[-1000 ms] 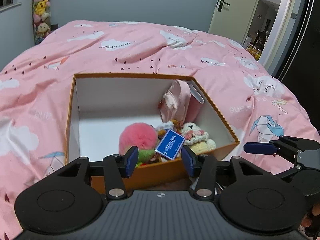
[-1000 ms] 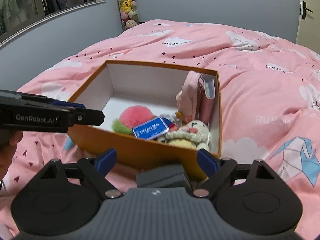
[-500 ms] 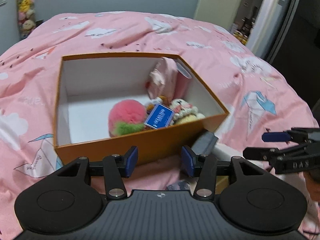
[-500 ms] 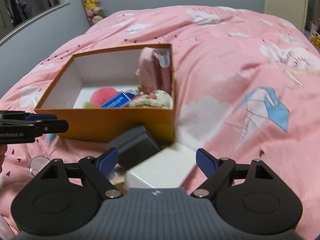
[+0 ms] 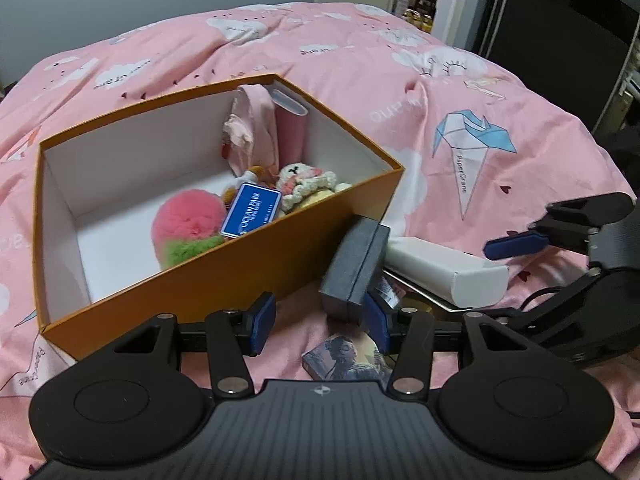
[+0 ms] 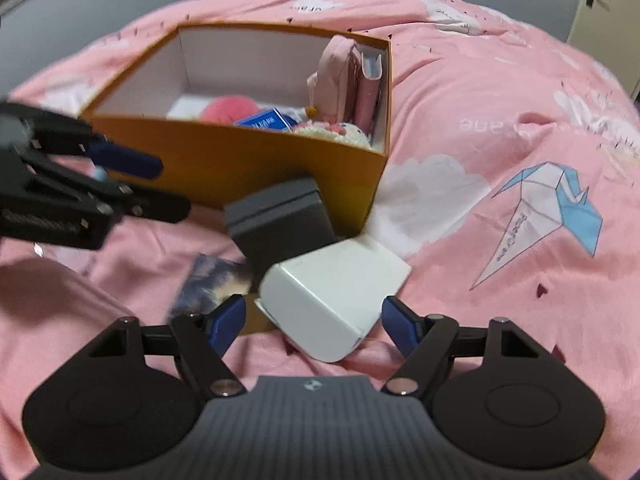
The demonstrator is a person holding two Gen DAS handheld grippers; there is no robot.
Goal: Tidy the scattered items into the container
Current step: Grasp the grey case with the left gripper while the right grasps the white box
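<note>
One orange box [image 5: 224, 276] sits on the pink bed [image 5: 460, 92], holding a pink pom-pom [image 5: 188, 220], a blue card [image 5: 252, 210] and a crocheted toy [image 5: 308, 184]. Beside it lie one dark grey case [image 6: 280, 220], one white box [image 6: 336, 292] and one picture card [image 5: 344, 360]. Since a second ago both grippers have dropped toward these. The left gripper [image 5: 320, 322] has its jaws released around nothing; the right gripper [image 6: 314, 324], its jaws just narrowing, straddles the white box without pressing.
</note>
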